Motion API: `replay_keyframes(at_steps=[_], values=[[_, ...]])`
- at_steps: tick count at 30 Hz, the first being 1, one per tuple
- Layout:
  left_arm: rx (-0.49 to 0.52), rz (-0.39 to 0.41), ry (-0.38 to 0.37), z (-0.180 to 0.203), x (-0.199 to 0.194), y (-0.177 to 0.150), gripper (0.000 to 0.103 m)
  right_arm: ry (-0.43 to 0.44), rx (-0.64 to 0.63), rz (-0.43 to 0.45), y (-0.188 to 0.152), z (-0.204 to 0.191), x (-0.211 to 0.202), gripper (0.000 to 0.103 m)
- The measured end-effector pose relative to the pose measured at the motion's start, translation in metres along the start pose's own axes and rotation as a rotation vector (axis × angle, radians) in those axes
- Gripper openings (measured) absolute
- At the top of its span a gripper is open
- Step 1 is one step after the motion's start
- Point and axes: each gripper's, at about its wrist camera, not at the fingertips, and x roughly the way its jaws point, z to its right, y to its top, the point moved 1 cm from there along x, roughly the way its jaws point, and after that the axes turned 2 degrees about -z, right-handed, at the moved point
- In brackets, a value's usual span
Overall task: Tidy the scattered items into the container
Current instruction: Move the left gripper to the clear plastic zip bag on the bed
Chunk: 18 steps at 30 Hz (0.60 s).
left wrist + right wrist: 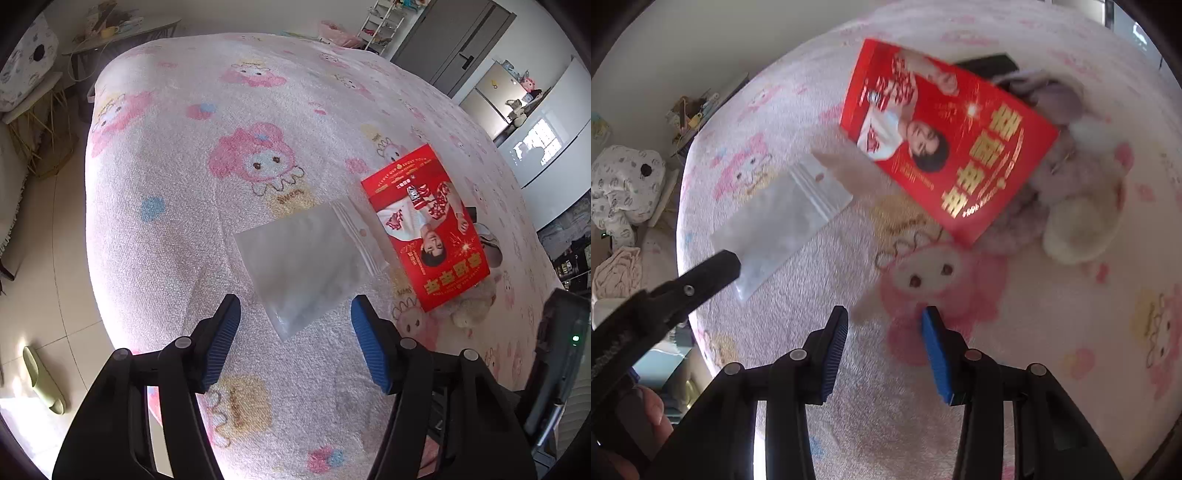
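Note:
A clear zip-lock bag (303,260) lies flat on the pink cartoon blanket (207,155), just ahead of my open left gripper (295,306). A red printed box (424,225) lies to its right, over a plush toy (472,306). In the right wrist view the bag (783,218) is at left, the red box (945,129) ahead, the plush toy (1078,192) and a dark item (990,64) behind it. My right gripper (884,314) is open and empty above the blanket (1071,314). The left gripper's finger (713,271) sits at the bag's near corner.
The bed edge falls to a tiled floor (40,229) at left with a green slipper (42,380). A side table (122,33) and a patterned bundle (26,70) stand beyond the bed. Grey cabinets (454,40) are at the back right.

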Motion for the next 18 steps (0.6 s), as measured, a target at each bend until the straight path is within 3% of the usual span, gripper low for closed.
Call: replay_keyframes(at_steps=[2, 7, 10, 15, 18], values=[[-0.024, 0.001, -0.026, -0.002, 0.010, 0.004, 0.059, -0.061, 0.015, 0.042, 0.000, 0.004, -0.005, 0.039], [-0.022, -0.057, -0.043, 0.005, 0.024, 0.003, 0.004, 0.000, 0.133, 0.021, 0.000, 0.023, -0.005, 0.039], [-0.001, -0.092, -0.100, 0.014, 0.011, -0.010, 0.003, 0.037, 0.169, 0.021, 0.003, 0.028, -0.009, 0.039], [0.052, -0.221, -0.220, 0.020, -0.004, -0.042, 0.003, 0.122, 0.193, -0.001, 0.001, 0.028, -0.011, 0.039], [0.112, -0.267, -0.223, 0.024, -0.011, -0.062, 0.004, 0.147, 0.168, -0.042, -0.001, 0.019, -0.006, 0.039]])
